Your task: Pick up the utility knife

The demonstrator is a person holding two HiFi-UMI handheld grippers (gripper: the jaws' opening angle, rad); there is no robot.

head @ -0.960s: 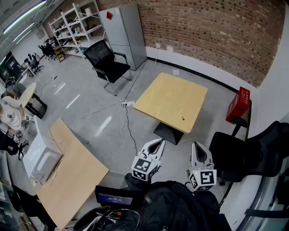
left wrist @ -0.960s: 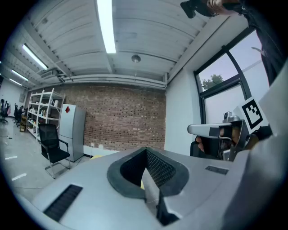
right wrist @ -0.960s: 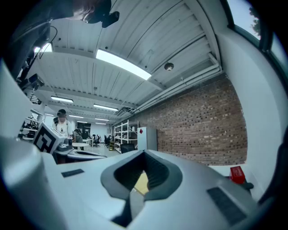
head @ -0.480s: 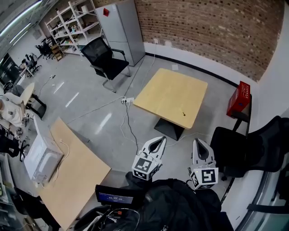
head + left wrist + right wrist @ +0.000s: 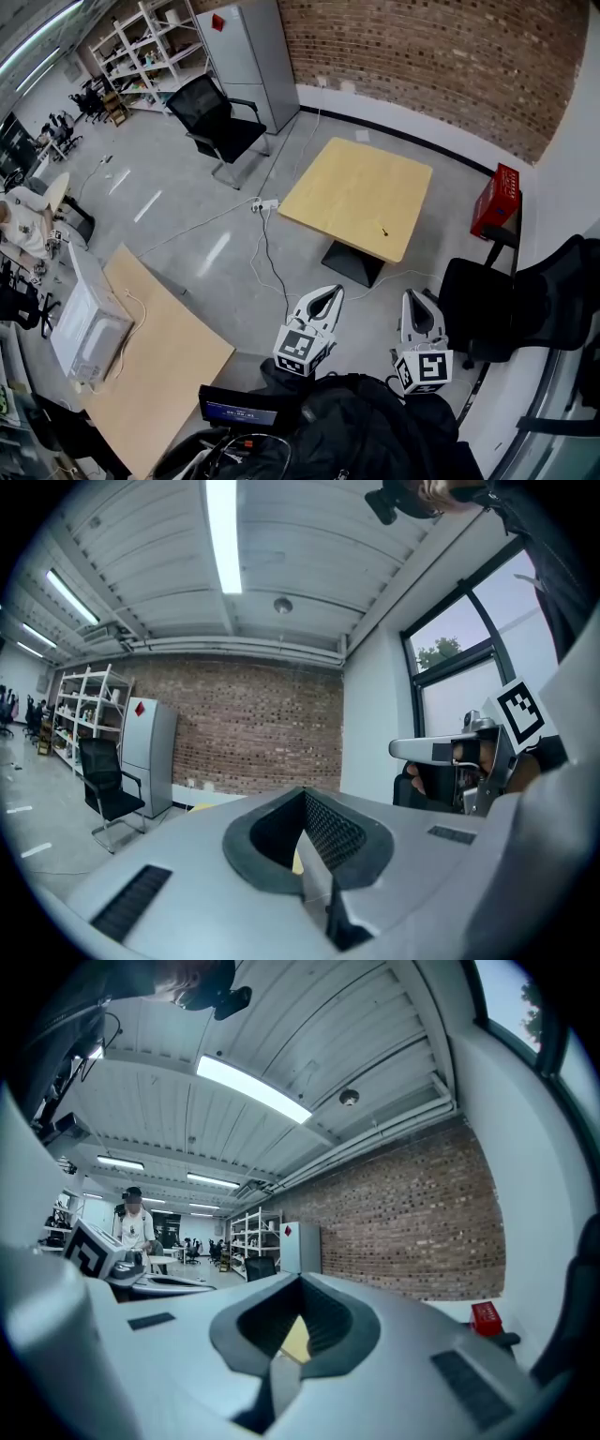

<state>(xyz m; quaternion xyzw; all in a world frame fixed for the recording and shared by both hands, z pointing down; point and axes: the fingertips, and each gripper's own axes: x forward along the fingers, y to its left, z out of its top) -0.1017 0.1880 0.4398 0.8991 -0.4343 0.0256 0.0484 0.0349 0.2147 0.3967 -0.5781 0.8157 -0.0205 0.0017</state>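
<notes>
The utility knife (image 5: 384,232) is a small dark object near the right edge of a square light-wood table (image 5: 352,192), seen in the head view. My left gripper (image 5: 329,292) and right gripper (image 5: 412,296) hang over the floor, well short of the table and apart from the knife. Both are shut, tips touching, holding nothing. In the left gripper view the left gripper (image 5: 303,794) points toward the brick wall, with a sliver of the yellow table (image 5: 297,860) showing through its gap. The right gripper (image 5: 302,1279) shows the same table (image 5: 296,1340).
A black office chair (image 5: 217,127) and a grey cabinet (image 5: 251,58) stand far left of the table. A red box (image 5: 495,202) and a black chair (image 5: 506,309) are at right. Cables (image 5: 267,253) cross the floor. A long wooden bench (image 5: 155,361) carries a white box (image 5: 86,328).
The head view has drifted slightly, so the table sits a little lower and to the right in the picture. Both grippers stay shut and hold nearly the same place.
</notes>
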